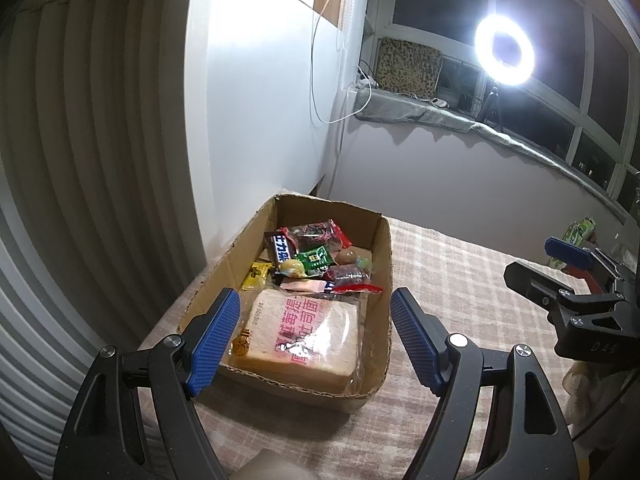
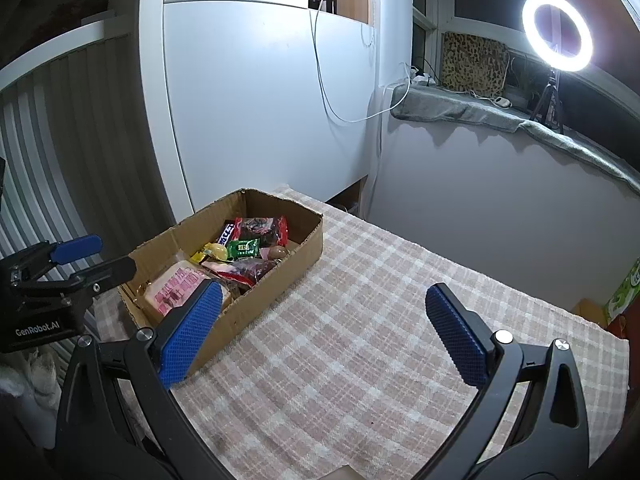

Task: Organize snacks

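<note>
Left gripper [image 1: 316, 334]: we see its blue-padded fingers spread wide and empty, hovering over the near end of the box; its body is cut off by the bottom edge of its own view.
Open brown cardboard box [image 2: 280, 284]: sits on the left part of the table, near the white cabinet; the near wall hides the bottom of its contents.
Clear-wrapped loaf of sliced bread with pink print [image 1: 304, 336]: lies at the near end of the box; we cannot read the print.
Small wrapped snacks [image 1: 316, 258]: piled at the far end of the box in red, green, yellow and dark wrappers; labels too small to make out.
Pink-and-cream checked tablecloth [image 2: 380, 300]: covers the table; bare to the right of the box.
Right gripper [image 2: 322, 332]: fingers released, wide apart, nothing between them, above the bare cloth.
Green package [image 2: 624, 292]: at the far right edge, cut off; we cannot identify it.
</note>
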Available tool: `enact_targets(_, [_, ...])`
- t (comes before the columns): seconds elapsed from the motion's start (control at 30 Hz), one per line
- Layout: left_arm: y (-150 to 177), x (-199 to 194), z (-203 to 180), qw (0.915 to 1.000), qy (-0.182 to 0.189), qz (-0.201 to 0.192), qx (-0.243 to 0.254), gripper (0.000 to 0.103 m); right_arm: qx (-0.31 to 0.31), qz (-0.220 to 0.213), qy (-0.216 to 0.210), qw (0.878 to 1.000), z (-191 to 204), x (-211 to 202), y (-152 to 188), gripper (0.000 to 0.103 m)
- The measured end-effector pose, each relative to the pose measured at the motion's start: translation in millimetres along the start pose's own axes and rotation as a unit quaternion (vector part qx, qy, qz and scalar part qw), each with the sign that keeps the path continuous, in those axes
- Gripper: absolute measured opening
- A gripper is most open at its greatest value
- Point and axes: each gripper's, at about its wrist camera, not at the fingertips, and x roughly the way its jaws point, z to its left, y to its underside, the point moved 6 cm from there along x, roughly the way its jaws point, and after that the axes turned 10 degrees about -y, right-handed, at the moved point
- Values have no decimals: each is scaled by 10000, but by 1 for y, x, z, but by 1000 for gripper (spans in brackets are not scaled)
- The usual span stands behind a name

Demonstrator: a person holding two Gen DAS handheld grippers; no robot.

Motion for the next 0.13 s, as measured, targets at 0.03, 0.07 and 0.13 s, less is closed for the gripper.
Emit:
enact_targets(0.03, [0, 0, 0, 10000, -3, 8, -2, 78, 6, 3, 2, 10000, 0, 0, 1, 103])
enact_targets(0.07, [1, 0, 0, 10000, -1, 20, -3, 78, 13, 9, 7, 10000, -1, 0, 1, 103])
enact_targets(0.13, [0, 0, 0, 10000, -8, 24, 3, 78, 33, 12, 29, 10000, -2, 0, 1, 103])
